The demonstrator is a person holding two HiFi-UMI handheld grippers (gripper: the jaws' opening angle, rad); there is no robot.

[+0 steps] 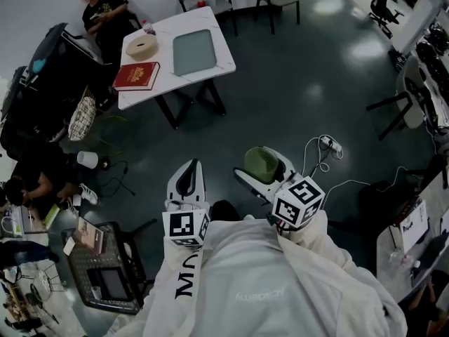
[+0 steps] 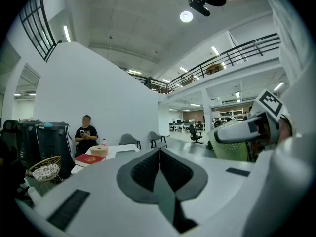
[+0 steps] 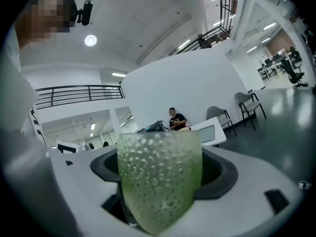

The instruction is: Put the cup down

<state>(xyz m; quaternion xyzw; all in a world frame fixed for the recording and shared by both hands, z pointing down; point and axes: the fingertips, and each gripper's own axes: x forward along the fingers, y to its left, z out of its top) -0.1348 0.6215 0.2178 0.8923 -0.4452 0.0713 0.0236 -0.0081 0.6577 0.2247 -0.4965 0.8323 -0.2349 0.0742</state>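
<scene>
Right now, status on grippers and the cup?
Left gripper shut, empty. Right gripper shut on green cup, held up off any surface. Table ahead, some way off; book and tape roll on it.

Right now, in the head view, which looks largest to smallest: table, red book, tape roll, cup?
1. table
2. red book
3. cup and tape roll: these look alike, and the cup is nearer the camera, so I do not rank them.

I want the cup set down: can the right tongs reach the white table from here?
Probably not yet. The table lies far across the open floor from the right tongs, which hold the cup. Nothing seems to block the way, so walking over should do.
</scene>
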